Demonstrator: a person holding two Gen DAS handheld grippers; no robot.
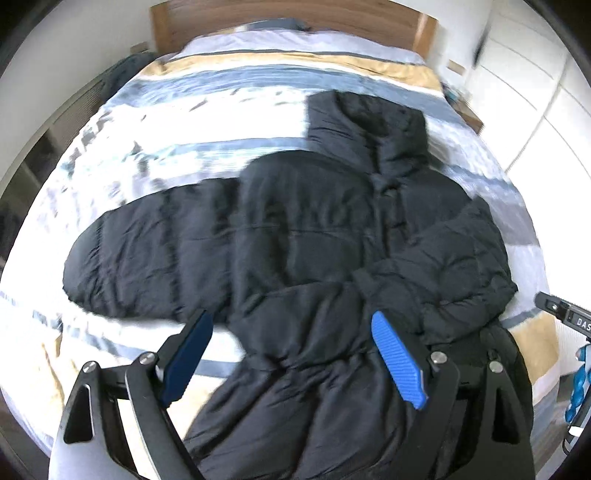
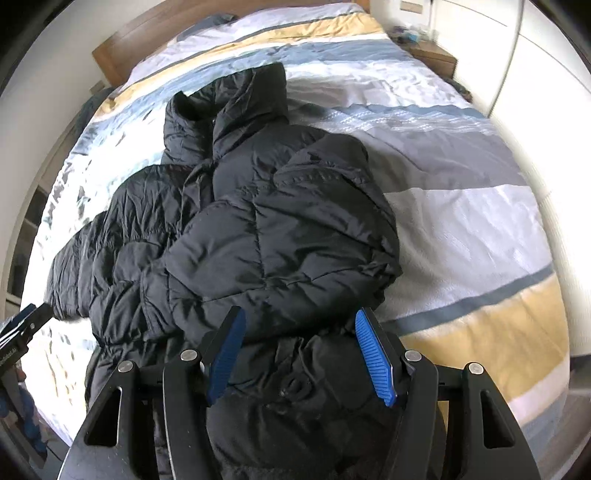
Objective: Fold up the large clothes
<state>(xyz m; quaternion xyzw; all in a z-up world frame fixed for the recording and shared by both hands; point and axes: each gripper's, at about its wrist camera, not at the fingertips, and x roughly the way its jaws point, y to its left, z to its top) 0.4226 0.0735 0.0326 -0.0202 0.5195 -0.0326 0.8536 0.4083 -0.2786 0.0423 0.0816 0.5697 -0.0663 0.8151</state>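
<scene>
A black puffer jacket (image 1: pixel 314 236) lies front up on the bed, its collar (image 1: pixel 369 122) toward the headboard. One sleeve (image 1: pixel 147 251) stretches out to the left. The other sleeve (image 2: pixel 280 229) is folded across the body. My left gripper (image 1: pixel 291 319) hangs open above the jacket's lower part, with nothing between its blue pads (image 1: pixel 395 358). My right gripper (image 2: pixel 301 314) also stands open over the hem (image 2: pixel 295 398), its pads (image 2: pixel 373 354) clear of the cloth. Each gripper shows at the edge of the other's view: the right gripper (image 1: pixel 561 310) and the left gripper (image 2: pixel 22 325).
The bed has a striped duvet (image 2: pixel 461 229) in white, blue, grey and yellow, and a wooden headboard (image 1: pixel 288 18). A wooden nightstand (image 2: pixel 432 55) and white wardrobe doors (image 1: pixel 532 74) stand on the right side. Shelving (image 1: pixel 33 162) lines the left wall.
</scene>
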